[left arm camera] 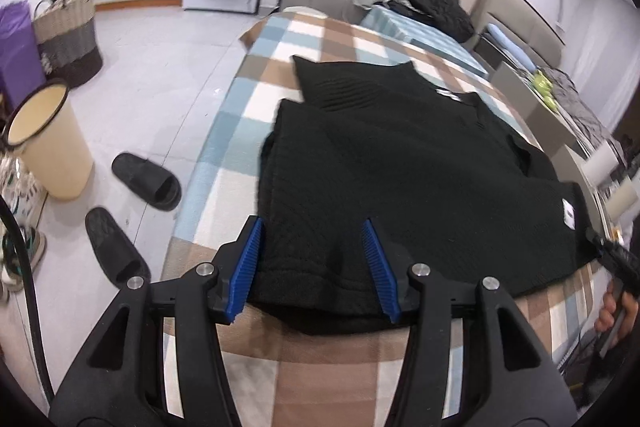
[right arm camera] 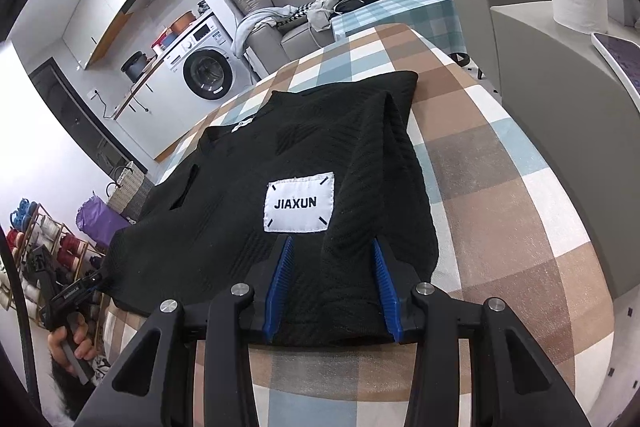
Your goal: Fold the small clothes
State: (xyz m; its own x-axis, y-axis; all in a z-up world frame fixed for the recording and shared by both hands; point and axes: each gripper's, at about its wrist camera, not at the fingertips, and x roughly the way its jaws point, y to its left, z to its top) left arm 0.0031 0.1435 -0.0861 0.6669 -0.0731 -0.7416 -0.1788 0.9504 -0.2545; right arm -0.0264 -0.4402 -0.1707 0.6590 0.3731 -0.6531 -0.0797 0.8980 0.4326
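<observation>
The black sweater (left arm camera: 400, 167) lies spread on the checked bench (left arm camera: 256, 99); its near hem is hidden behind both tools. The left hand-held gripper (left arm camera: 314, 267) straddles the near-left hem, released and wide. The right hand-held gripper (right arm camera: 330, 287), likewise spread apart, straddles the near-right hem below the white label (right arm camera: 298, 203).

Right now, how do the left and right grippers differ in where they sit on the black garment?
The left gripper straddles the black garment at a plain hem corner; the right gripper straddles the hem just below the white JIAXUN label, beside a folded-in side. Both are open, fabric between the blue fingers.
</observation>
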